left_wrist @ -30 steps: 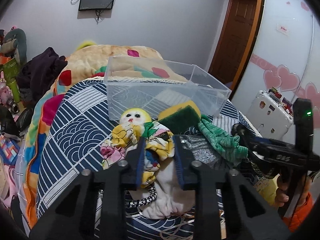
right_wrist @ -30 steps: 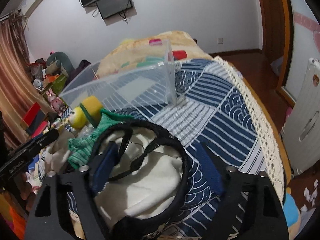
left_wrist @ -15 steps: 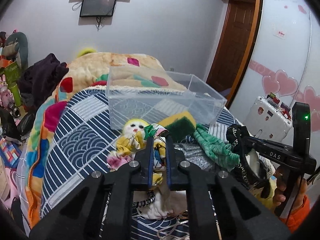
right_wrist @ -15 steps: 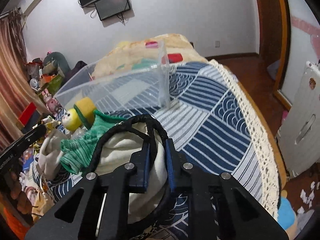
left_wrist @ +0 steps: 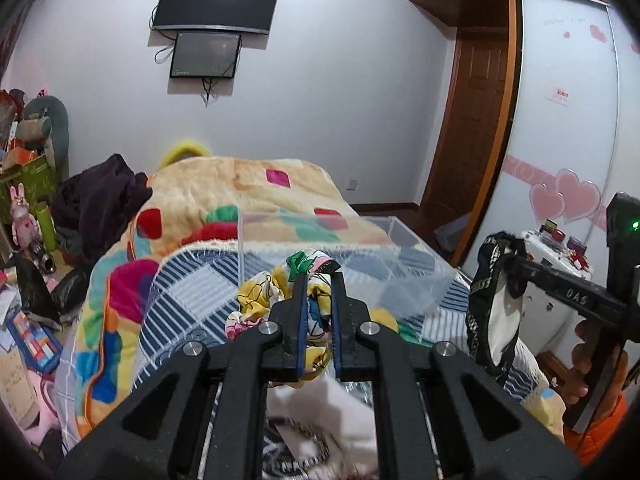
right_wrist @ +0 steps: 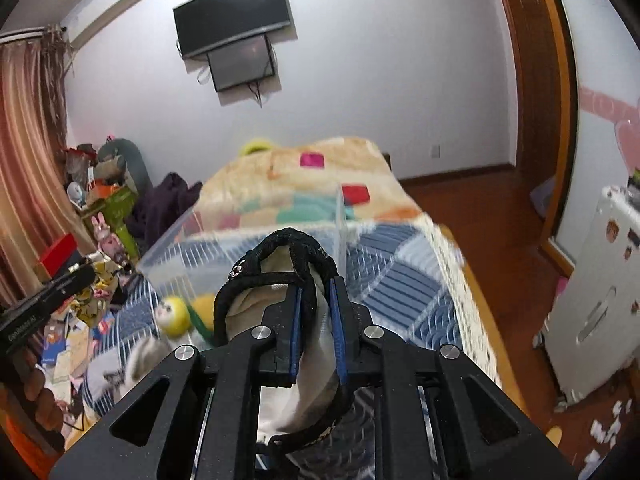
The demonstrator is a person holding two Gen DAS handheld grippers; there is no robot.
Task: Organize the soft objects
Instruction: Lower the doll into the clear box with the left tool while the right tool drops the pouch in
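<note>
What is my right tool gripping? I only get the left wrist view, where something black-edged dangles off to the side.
Observer: The right wrist view shows it head-on. The right tool is shut on a cream cloth item with black trim, its blue pads pinching the black band.
Visitor: Is anything lying on the bed behind my floral cloth?
Observer: Yes. A yellow-headed doll lies on the blue bed cover, just in front of the clear box. The floral cloth clamped in your left tool hides it from you.
</note>
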